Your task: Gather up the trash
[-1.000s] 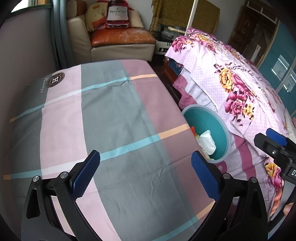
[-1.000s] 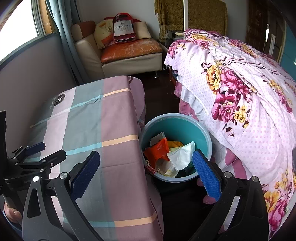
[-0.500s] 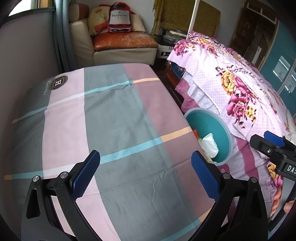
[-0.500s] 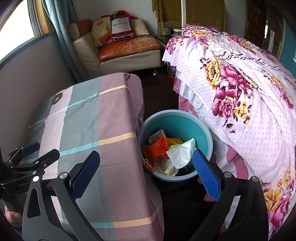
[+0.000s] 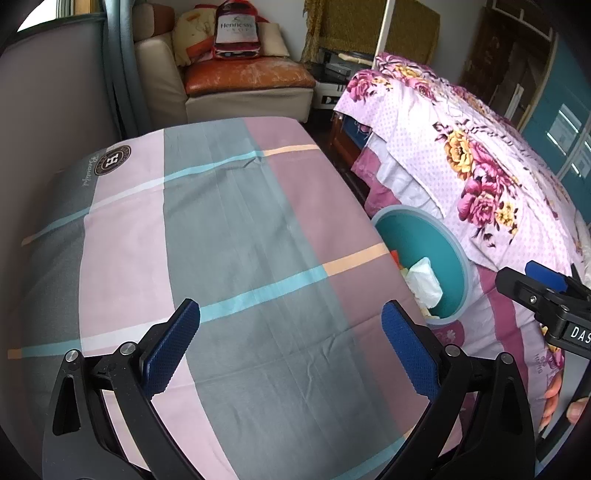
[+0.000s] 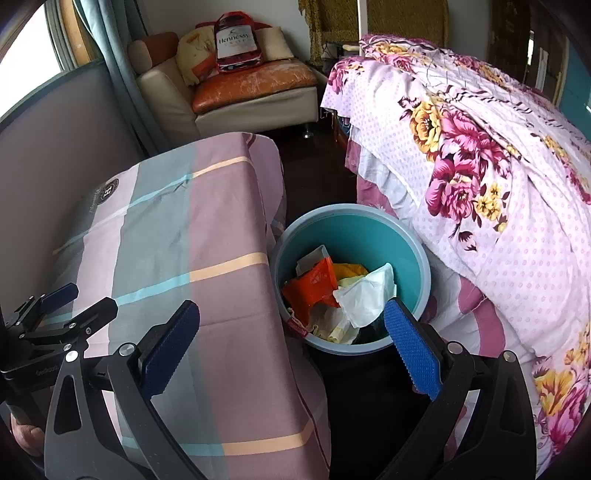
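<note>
Two big cloth surfaces fill my views: the floral bedspread (image 6: pixel 498 192) on the right and the plaid tablecloth (image 5: pixel 229 236) on the table to the left, with the teal bin (image 6: pixel 421 266) standing on the dark floor between them, its rim just beside the cloth's hanging edge. From the right wrist I see the trash in the bin: a white plastic bag (image 6: pixel 365 295) on top, an orange wrapper (image 6: pixel 312 284) beside it, something yellow (image 6: pixel 349 269) behind, a grey-white card (image 6: pixel 312 256) at the back, and pale crumpled scraps toward the front that I cannot identify. From the left wrist the table edge hides most of the bin, so only the white bag and a sliver of orange show. On the beige armchair (image 6: pixel 236 99) at the far wall stands a large red bottle-shaped cushion (image 5: pixel 236 31) labelled "Hennessy". The tablecloth carries a round emblem (image 5: pixel 112 159) with an H and the script word "Beautiful". My left gripper (image 5: pixel 290 343) hangs over the tablecloth with its blue pads wide apart and nothing between them; my right gripper (image 6: pixel 291 345) is likewise spread and empty, just over the near rim of the bin. On the right gripper's body, seen from the left, I read only "DAS", the rest cut off.
</note>
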Motion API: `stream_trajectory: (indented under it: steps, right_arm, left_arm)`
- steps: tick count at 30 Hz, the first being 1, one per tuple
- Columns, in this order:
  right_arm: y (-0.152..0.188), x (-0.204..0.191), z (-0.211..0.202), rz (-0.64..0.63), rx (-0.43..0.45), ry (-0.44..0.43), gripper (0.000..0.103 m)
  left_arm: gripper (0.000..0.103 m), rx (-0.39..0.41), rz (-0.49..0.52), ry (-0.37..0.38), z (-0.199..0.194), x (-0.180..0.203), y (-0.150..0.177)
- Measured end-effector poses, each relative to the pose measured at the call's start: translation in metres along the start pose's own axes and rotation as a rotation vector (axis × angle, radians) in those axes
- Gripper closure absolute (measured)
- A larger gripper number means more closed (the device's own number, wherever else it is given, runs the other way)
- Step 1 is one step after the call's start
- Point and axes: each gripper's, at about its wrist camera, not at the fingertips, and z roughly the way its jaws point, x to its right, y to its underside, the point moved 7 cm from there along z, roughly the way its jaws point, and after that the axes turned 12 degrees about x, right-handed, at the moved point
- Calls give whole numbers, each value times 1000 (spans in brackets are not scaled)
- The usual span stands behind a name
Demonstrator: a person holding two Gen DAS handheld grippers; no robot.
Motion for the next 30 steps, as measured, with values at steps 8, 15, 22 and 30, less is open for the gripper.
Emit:
stream_trajectory:
  steps: [8,15,22,30]
  right_arm:
    - [6,3,9,10,-23,2,7]
    - [9,3,17,13,-39,1,7]
    - [12,2,25,18,-59,1,7]
    - [15,2,35,18,-78,3,7]
  left_arm:
    - [4,-10,3,-7,7,-1,4]
    - [4,-22,2,-8,14,-3,7]
    - [4,-35,3,-14,22,-5,11]
    - [4,-53,2,-17,31,-9,14]
